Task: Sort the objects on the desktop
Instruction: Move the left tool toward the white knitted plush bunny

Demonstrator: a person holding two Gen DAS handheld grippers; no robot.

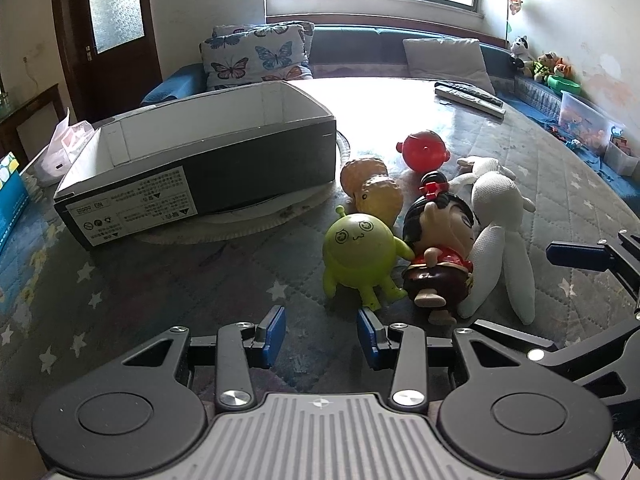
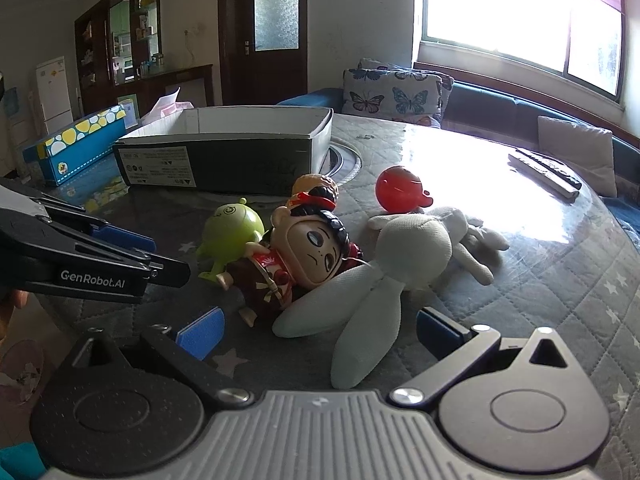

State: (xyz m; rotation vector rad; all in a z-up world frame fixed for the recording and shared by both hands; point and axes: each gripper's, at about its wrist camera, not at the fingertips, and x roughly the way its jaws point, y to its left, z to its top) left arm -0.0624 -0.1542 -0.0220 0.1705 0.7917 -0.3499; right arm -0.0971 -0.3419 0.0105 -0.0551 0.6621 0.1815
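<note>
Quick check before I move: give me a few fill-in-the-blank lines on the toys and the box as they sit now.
1. The open black cardboard box holds ____ toys.
2. The round toy with antennae is ____ in colour.
3. The black-haired doll in red clothes lies against the ____ fabric rabbit.
4. Both grippers' blue fingers stand ____.

Missing: no; green; white; open

The left gripper (image 1: 321,330) hangs with jaws apart over the table (image 1: 160,280), just short of the green toy (image 1: 360,248). The box (image 1: 192,160) stands mid-table beyond.
</note>
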